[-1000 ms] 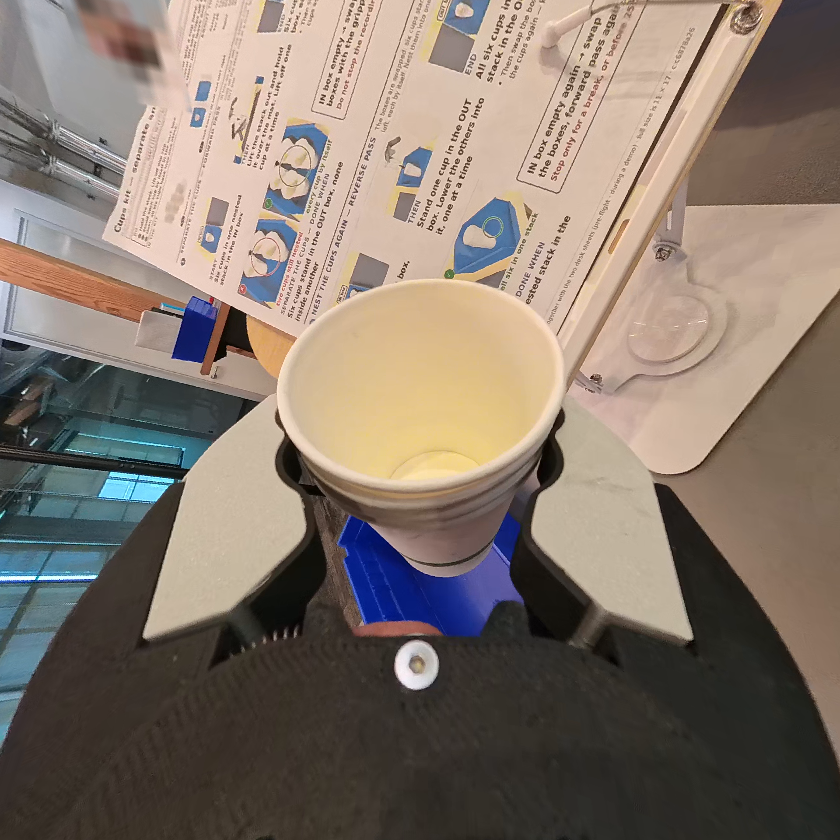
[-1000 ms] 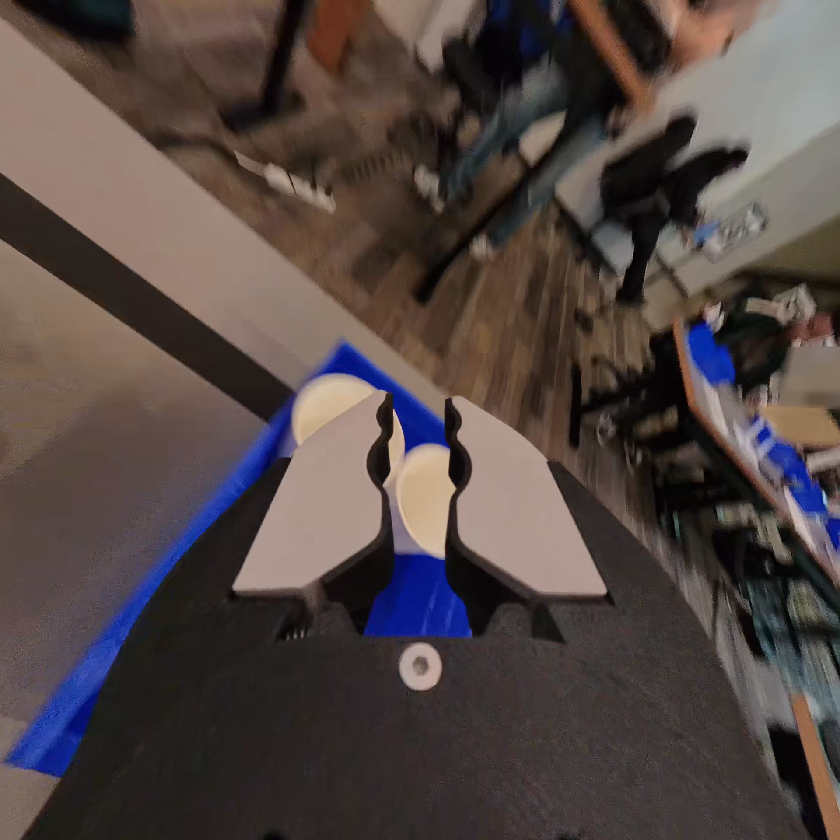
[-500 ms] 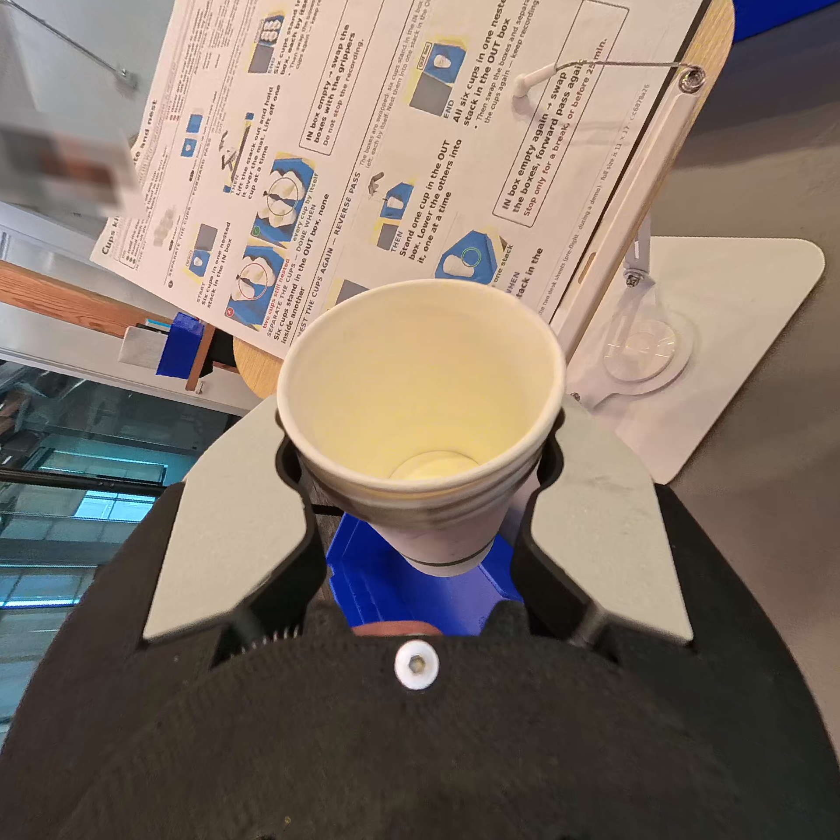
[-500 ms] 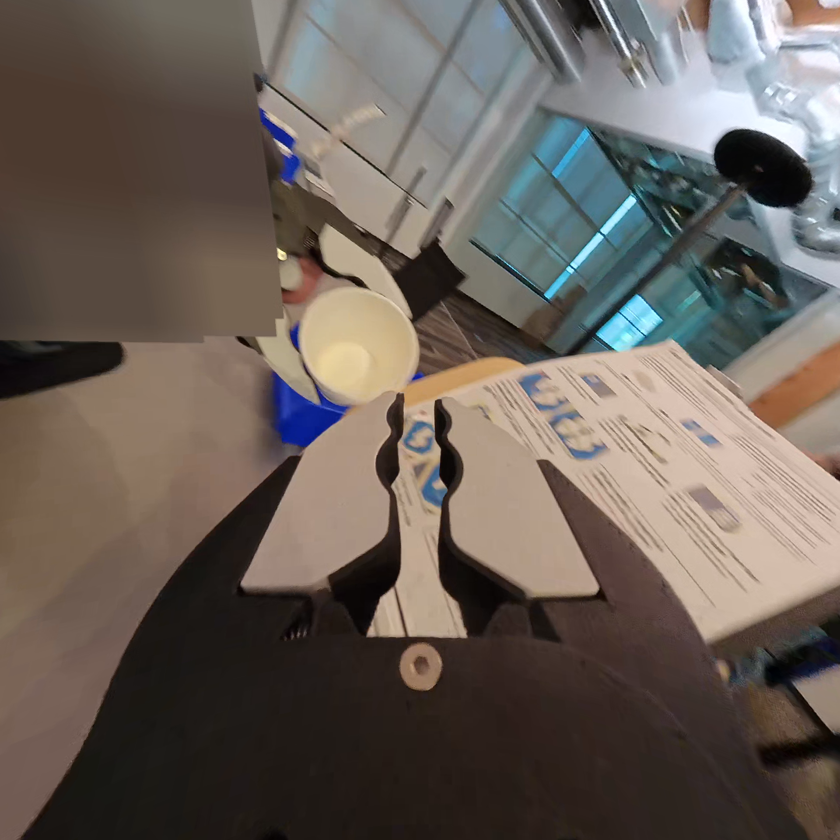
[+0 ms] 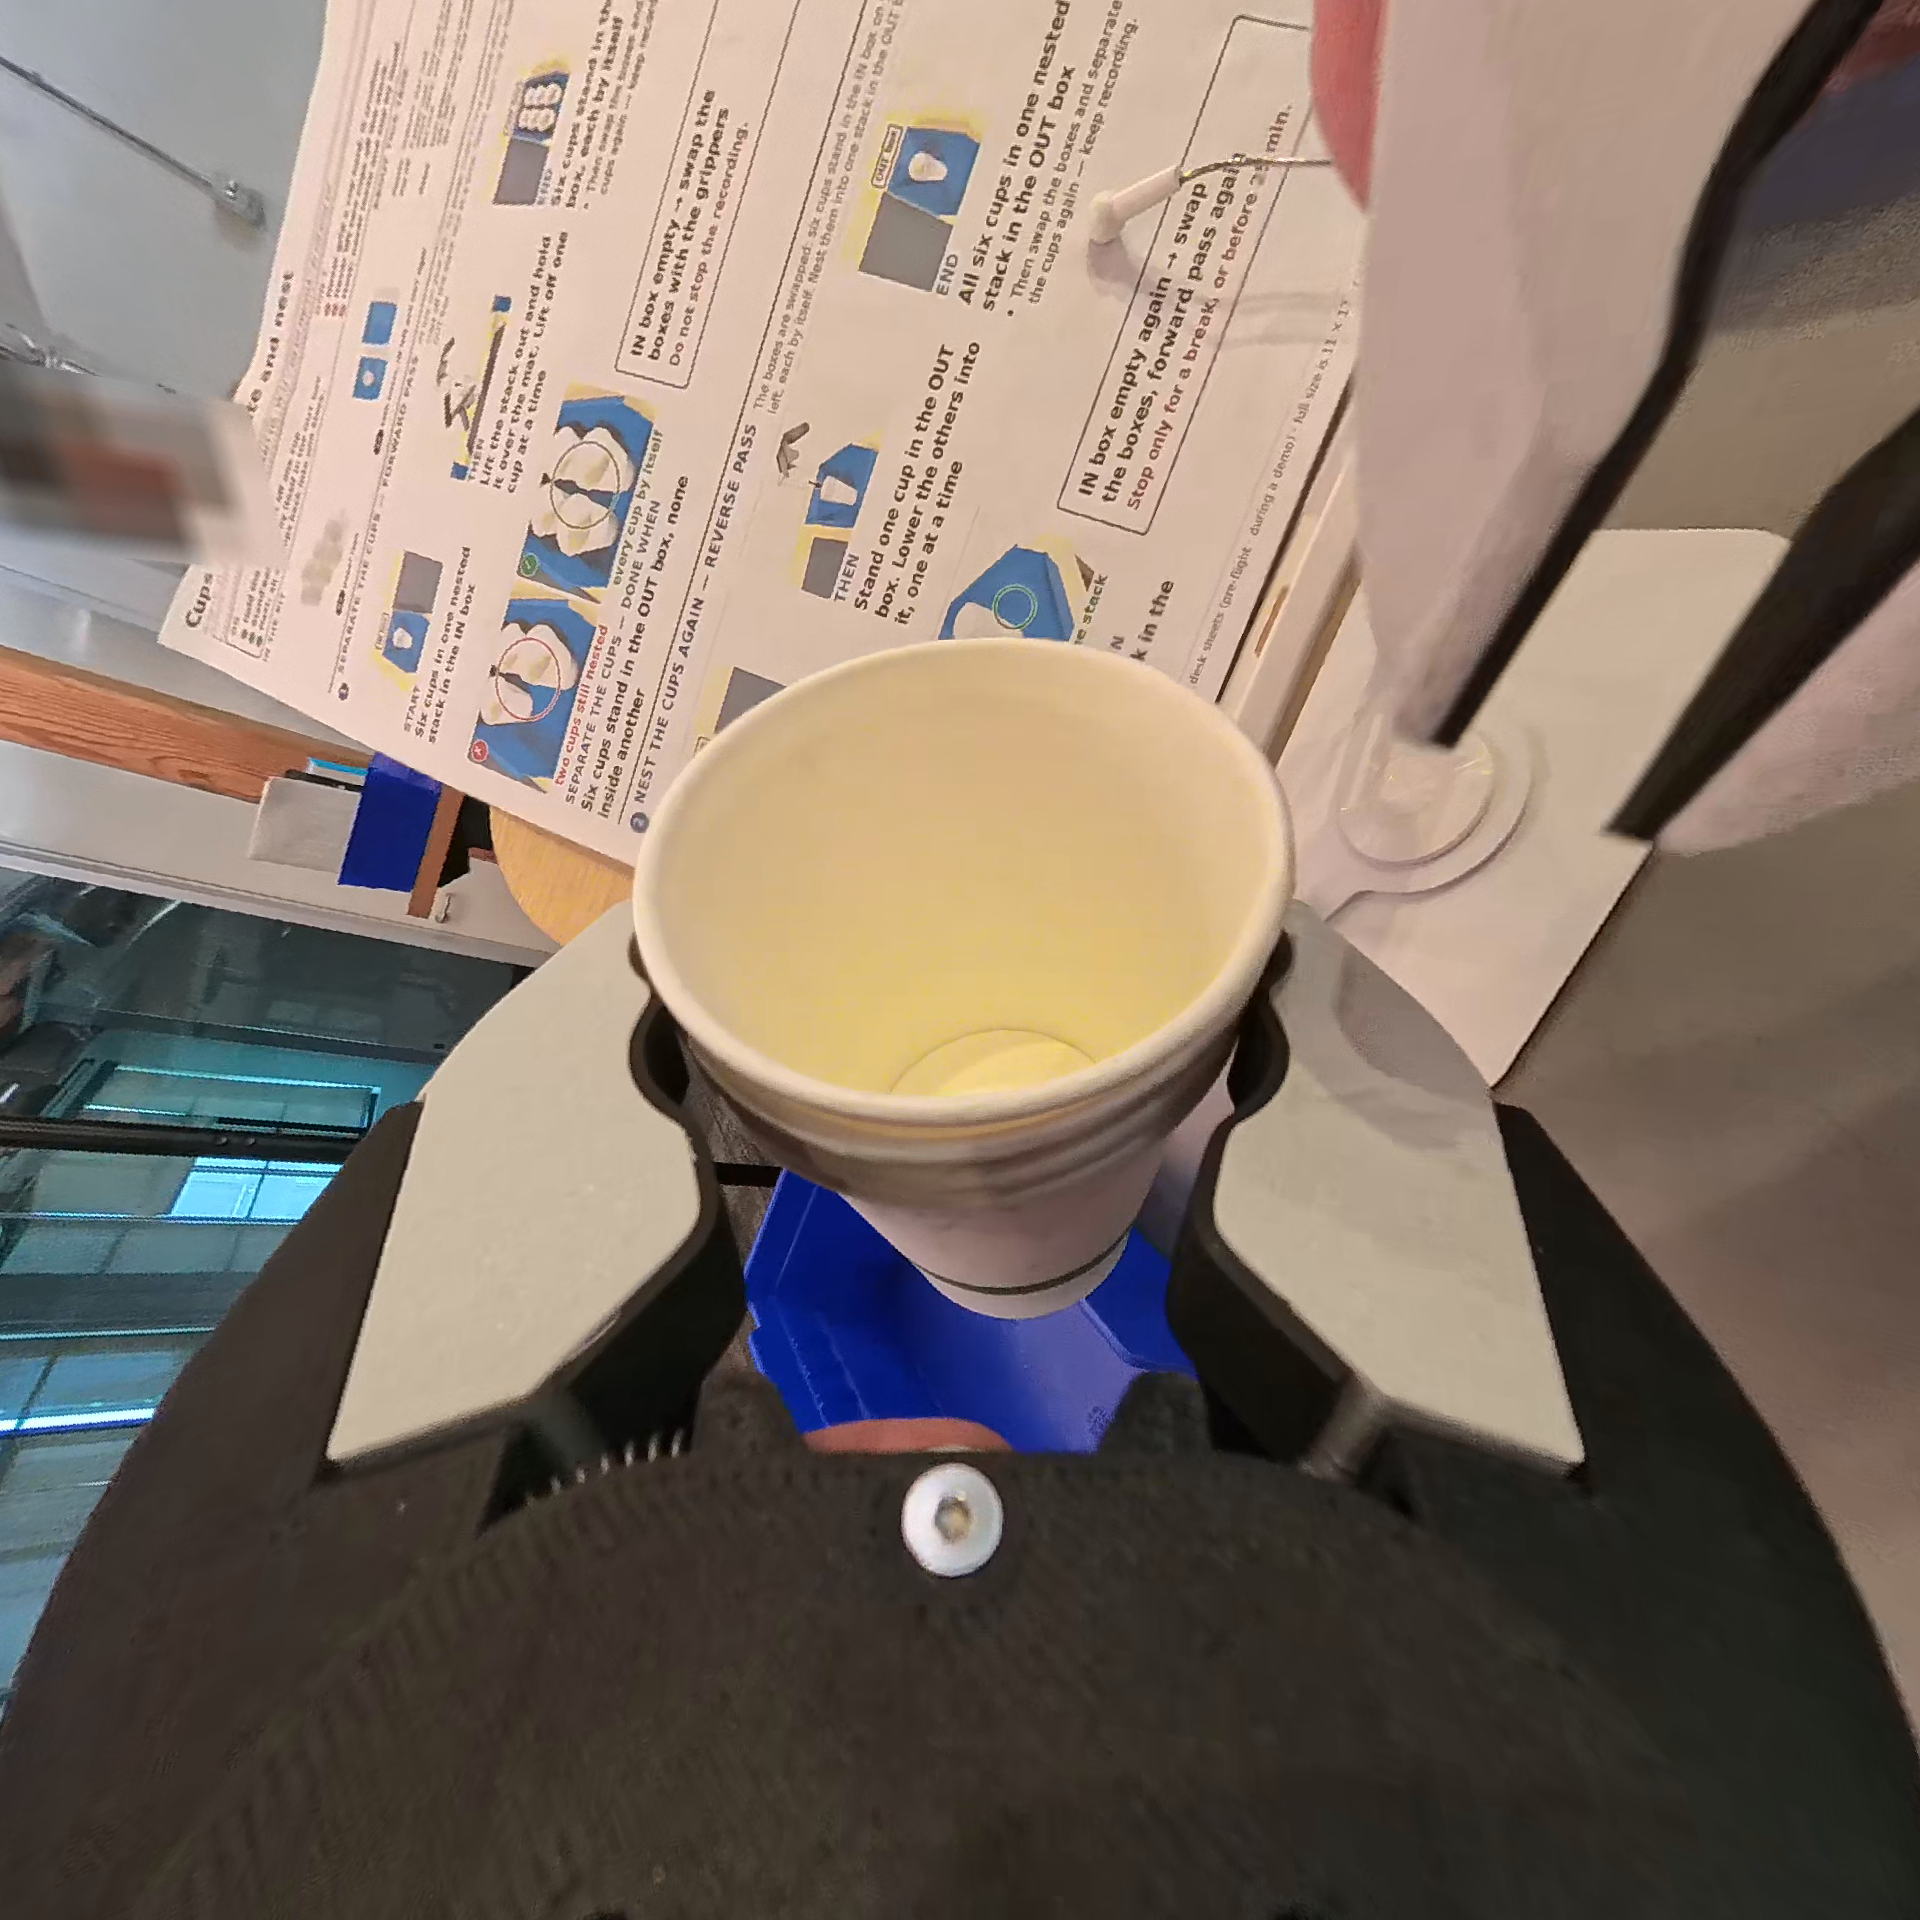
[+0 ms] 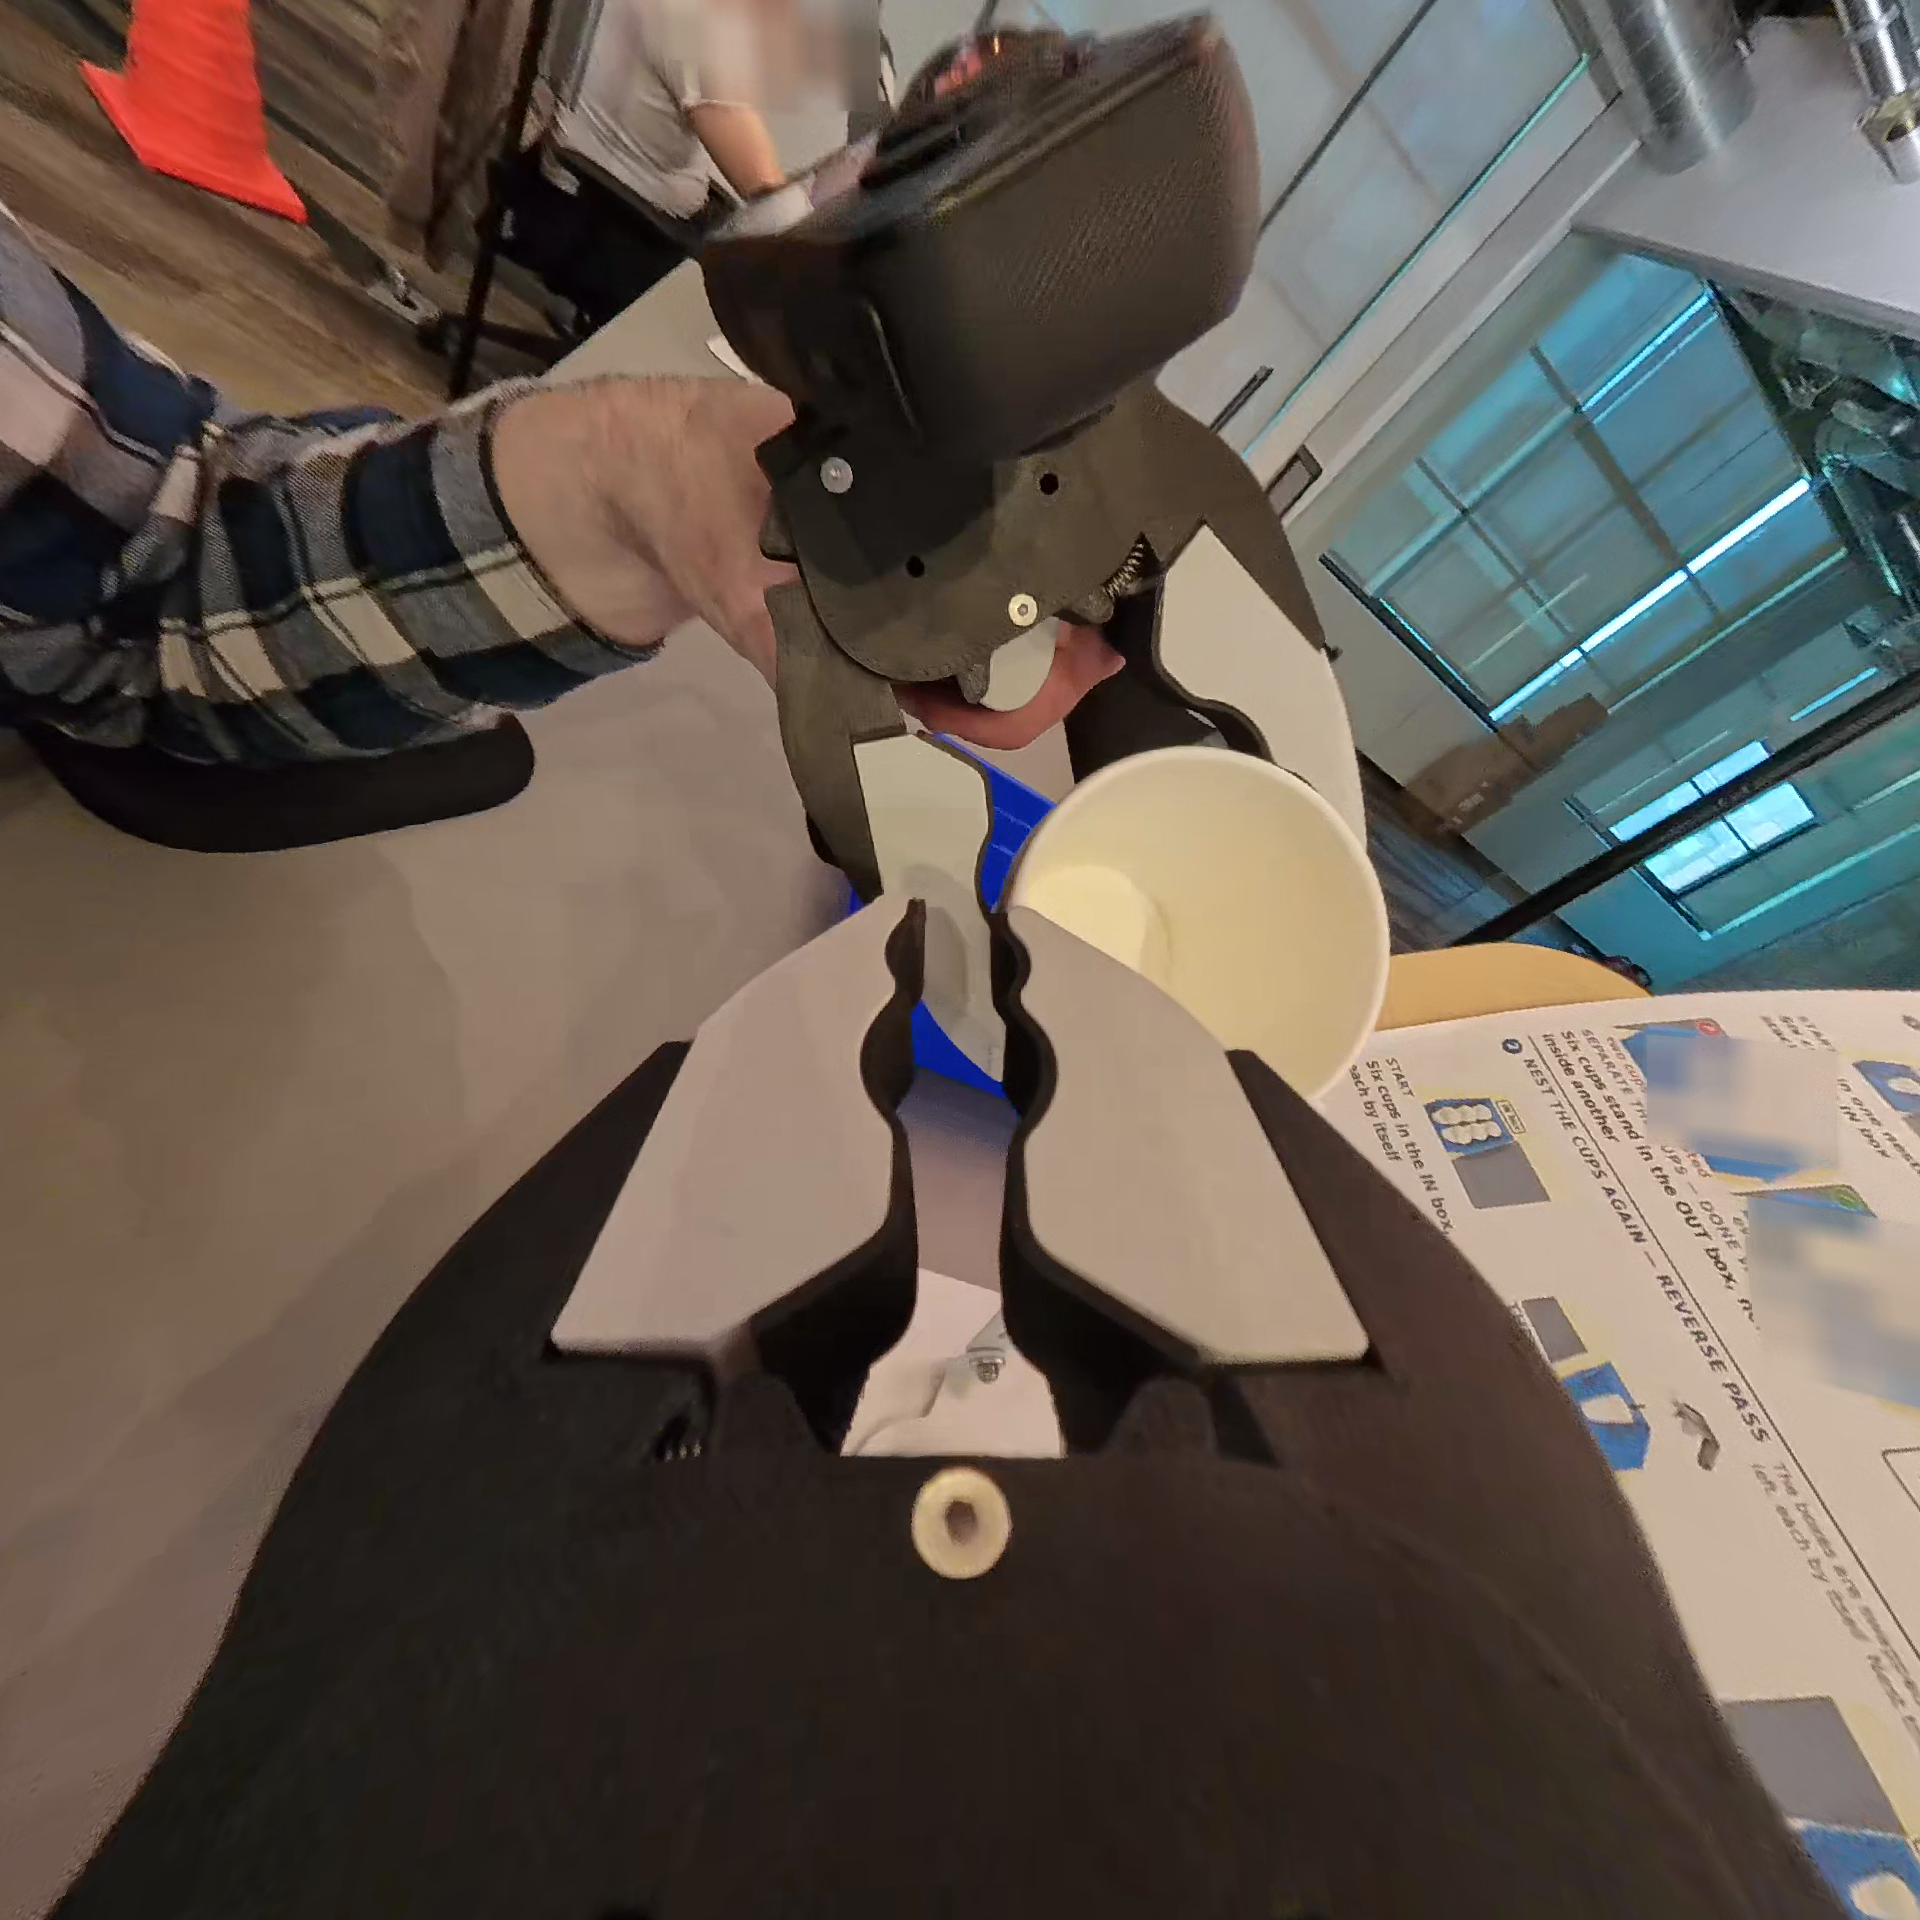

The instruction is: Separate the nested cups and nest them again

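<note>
**Nested paper cups held aloft in my left gripper, right gripper bare**

Grey tabletop (image 6: 312, 1091) forms the ground of both views, with glass partitions behind and a printed instruction sheet (image 5: 727, 343) propped on a pale wooden stand. A blue plastic bin (image 5: 935, 1361) lies on the table below my left tool.

Left wrist view: my left gripper (image 5: 961, 997) is clamped on a stack of nested white paper cups (image 5: 966, 935). The two grey fingers (image 5: 540, 1143) press against the stack from either side just under its rolled rims, several of which show as stacked bands at the grip line. The stack's open mouth faces the camera; its base hangs clear above the blue bin. At the upper right edge, a blurred grey-and-black part of my right gripper (image 5: 1507, 416) comes into view, apart from the cups.

Right wrist view: my right gripper (image 6: 951, 935) has its fingers nearly together, a narrow slot between them and nothing in it. Its fingertips stand just beside the rim of the cup stack (image 6: 1216, 914), which lies to the right of them, mouth tilted toward the lens. My left hand (image 6: 634, 509), in a plaid sleeve, grasps the black body of the left gripper beyond.
</note>
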### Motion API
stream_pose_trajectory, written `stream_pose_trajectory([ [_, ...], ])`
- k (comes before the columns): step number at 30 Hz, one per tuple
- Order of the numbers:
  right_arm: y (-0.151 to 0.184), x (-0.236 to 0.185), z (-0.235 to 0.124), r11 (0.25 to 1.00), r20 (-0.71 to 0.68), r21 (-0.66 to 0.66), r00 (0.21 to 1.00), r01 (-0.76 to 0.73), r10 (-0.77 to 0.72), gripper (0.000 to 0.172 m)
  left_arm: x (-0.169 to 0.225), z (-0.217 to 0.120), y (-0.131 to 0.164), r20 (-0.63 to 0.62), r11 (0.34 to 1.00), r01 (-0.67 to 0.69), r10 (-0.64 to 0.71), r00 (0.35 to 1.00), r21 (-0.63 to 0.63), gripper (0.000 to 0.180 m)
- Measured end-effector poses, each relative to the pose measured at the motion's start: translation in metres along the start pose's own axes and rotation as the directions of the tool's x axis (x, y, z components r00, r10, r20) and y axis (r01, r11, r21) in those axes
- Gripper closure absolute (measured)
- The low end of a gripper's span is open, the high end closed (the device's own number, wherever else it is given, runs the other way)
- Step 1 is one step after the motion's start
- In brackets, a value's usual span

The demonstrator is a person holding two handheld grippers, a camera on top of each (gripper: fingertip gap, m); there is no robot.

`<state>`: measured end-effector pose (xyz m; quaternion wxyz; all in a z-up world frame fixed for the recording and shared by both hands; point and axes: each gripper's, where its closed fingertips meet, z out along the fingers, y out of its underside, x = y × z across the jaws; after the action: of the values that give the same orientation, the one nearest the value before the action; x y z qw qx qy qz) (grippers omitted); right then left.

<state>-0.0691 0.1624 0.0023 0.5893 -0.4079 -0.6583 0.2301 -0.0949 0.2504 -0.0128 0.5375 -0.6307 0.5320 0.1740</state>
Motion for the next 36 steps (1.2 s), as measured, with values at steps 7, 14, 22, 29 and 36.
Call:
stream_pose_trajectory([
  [7, 0.019, 0.003, 0.01, 0.996, -0.038, -0.083, 0.999, 0.031, -0.034, 0.162, 0.008, 0.002, -0.003, -0.024, 1.0, -0.021, 0.021, 0.999, 0.0, 0.077],
  [14, 0.031, 0.003, 0.014, 0.99, -0.037, -0.13, 0.998, 0.052, -0.057, 0.162, 0.011, 0.0, -0.005, -0.041, 1.0, -0.026, 0.026, 0.999, 0.007, 0.077],
  [22, 0.034, 0.0, 0.015, 0.99, -0.019, -0.134, 0.998, 0.053, -0.056, 0.167, 0.016, 0.002, -0.003, -0.06, 0.999, -0.04, 0.04, 0.997, -0.005, 0.077],
  [29, 0.031, 0.0, 0.011, 0.987, -0.015, -0.139, 0.997, 0.079, -0.082, 0.168, 0.018, 0.001, -0.006, -0.071, 0.999, -0.031, 0.032, 0.997, 0.012, 0.077],
  [36, 0.022, 0.003, 0.004, 0.991, -0.033, -0.11, 0.996, 0.078, -0.082, 0.168, 0.015, -0.001, -0.005, -0.07, 1.0, -0.024, 0.025, 0.997, 0.015, 0.077],
])
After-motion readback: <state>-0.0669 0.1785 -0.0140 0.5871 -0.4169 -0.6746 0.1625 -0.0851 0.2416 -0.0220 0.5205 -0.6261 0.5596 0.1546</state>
